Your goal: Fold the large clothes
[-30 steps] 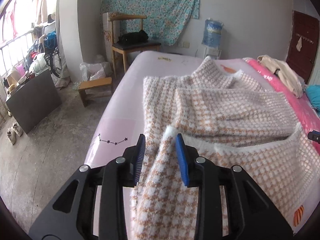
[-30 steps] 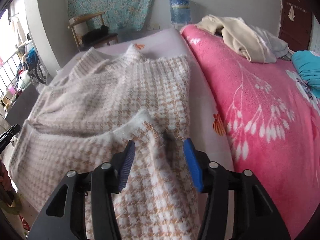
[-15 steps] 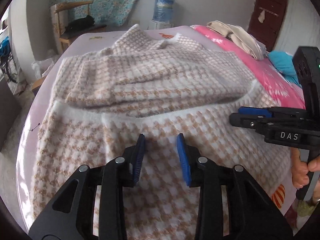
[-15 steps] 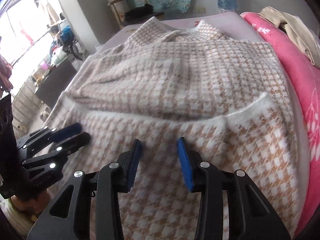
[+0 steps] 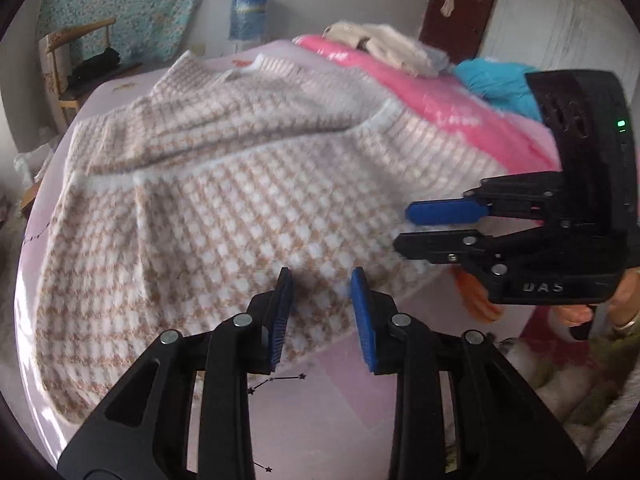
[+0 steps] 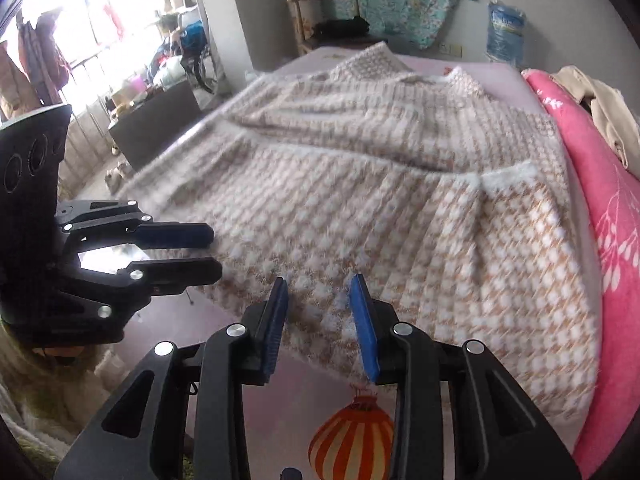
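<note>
The houndstooth sweater [image 5: 224, 208] lies flat across the pale bedsheet [image 5: 320, 408], sleeves already folded in, hem toward six o'clock. The left gripper [image 5: 320, 280] stands apart and empty over the hem; the right gripper [image 6: 318, 286] is closing, nothing clamped yet. The lengthwise fold remains.

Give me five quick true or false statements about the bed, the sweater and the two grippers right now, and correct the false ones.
1. The checked sweater lies spread on the bed. True.
2. The left gripper has the sweater lifted clear of the bed. False: the sweater lies flat, with only its near hem between the pads.
3. A pink blanket lies beside the sweater. True.
4. The right gripper is over the sweater's collar. False: it is at the near hem, its jaws closing there.
5. The water jug stands on the wooden chair. False: they are apart by the far wall.
</note>
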A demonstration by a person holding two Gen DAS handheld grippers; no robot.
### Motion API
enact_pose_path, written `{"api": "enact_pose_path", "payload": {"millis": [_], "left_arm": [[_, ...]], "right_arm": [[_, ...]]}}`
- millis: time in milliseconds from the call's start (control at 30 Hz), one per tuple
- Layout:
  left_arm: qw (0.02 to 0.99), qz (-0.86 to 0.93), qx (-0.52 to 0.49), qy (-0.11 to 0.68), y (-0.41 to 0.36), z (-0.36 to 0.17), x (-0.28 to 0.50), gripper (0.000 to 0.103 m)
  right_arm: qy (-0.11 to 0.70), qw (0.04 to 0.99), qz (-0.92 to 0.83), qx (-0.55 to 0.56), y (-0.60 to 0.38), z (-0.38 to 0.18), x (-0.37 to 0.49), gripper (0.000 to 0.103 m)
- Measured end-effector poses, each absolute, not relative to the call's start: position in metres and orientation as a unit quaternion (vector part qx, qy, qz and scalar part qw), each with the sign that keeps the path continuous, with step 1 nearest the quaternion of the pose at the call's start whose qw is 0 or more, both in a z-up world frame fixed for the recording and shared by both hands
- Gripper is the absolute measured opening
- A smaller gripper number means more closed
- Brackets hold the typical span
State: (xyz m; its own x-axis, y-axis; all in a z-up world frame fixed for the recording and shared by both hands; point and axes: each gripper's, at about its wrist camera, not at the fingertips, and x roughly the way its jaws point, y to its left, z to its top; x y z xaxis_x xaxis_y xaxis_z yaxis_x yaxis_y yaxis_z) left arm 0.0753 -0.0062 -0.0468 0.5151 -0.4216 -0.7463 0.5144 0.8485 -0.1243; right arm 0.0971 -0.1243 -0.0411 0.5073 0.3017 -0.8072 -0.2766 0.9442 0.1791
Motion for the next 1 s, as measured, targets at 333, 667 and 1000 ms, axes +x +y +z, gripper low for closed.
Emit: {"api": "enact_pose_path", "payload": {"millis": [333, 667, 1000], "left_arm": [[0.884, -0.232, 0.066, 0.401, 0.004, -0.041, 0.070, 0.030], [0.889, -0.179, -0.026, 0.420, 0.061, -0.052, 0.072, 0.030], [0.906, -0.108, -0.038, 0.407, 0.101, -0.051, 0.068, 0.035]], "right_arm": [[0.451, 0.877, 0.166, 0.007, -0.116, -0.031, 0.079, 0.026], [0.466, 0.877, 0.112, 0.024, -0.140, -0.041, 0.071, 0.026], [0.474, 0.877, 0.026, 0.066, -0.200, -0.045, 0.056, 0.026]]}}
